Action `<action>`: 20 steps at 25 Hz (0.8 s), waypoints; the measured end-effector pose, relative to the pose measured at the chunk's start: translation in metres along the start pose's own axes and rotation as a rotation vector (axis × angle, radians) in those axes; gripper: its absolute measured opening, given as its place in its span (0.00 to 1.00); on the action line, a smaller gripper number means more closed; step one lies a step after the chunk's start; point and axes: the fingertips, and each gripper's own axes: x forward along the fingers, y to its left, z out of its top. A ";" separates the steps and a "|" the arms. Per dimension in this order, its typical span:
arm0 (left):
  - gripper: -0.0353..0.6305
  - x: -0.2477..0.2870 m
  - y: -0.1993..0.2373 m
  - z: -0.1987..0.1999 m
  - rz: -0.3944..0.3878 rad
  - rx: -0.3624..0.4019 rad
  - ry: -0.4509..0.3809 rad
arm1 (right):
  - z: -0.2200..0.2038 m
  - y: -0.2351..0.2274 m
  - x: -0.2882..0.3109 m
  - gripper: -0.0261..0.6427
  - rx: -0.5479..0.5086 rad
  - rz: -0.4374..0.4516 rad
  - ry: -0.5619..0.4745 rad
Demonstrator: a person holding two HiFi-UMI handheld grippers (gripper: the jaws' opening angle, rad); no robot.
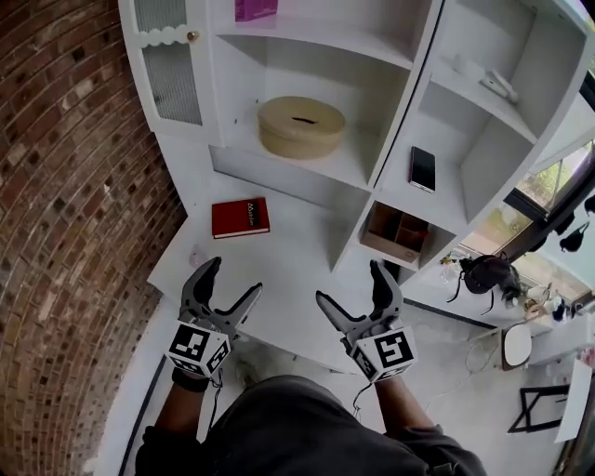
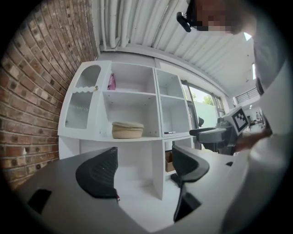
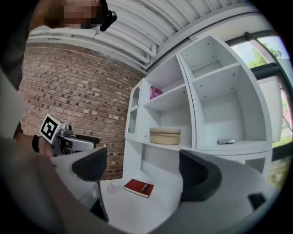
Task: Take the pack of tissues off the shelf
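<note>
- Head view: two grippers are held side by side in front of a white shelf unit (image 1: 279,186) that stands against a brick wall (image 1: 74,186).
- Left gripper (image 1: 232,279): the jaws stand wide apart. The left gripper view shows nothing between them, only the shelf unit beyond.
- Right gripper (image 1: 349,284): the jaws also stand wide apart, with nothing between them. The right gripper view looks past them at the shelves.
- Both grippers point level at the shelf unit and touch nothing on it.
- Pack of tissues (image 1: 255,9): pink, upright on the top shelf of the left column, at the left end of that shelf. The head view cuts off its upper part. It is well apart from both grippers.
- Round box (image 1: 300,125): beige, with a slot in its lid. It sits mid-shelf, one level below the pack.
- Red book (image 1: 241,217): lies flat on the bottom board, toward its back edge.
- Phone (image 1: 422,168): dark, lies flat on a shelf of the right column.
- Wooden box (image 1: 395,232): has dividers and sits in the low compartment of the right column.
</note>
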 end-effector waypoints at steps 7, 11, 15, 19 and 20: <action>0.61 0.056 0.074 0.016 -0.121 0.007 -0.004 | 0.013 -0.019 0.076 0.78 0.006 -0.133 -0.005; 0.61 0.086 0.102 0.024 -0.167 0.027 -0.011 | 0.022 -0.032 0.110 0.78 0.019 -0.181 -0.005; 0.63 0.119 0.118 0.030 -0.191 0.027 -0.008 | 0.028 -0.053 0.138 0.78 0.030 -0.197 0.014; 0.64 0.150 0.126 0.036 -0.197 0.045 0.002 | 0.036 -0.077 0.168 0.78 0.039 -0.193 0.016; 0.64 0.157 0.126 0.036 -0.197 0.042 0.006 | 0.037 -0.083 0.174 0.78 0.039 -0.192 0.019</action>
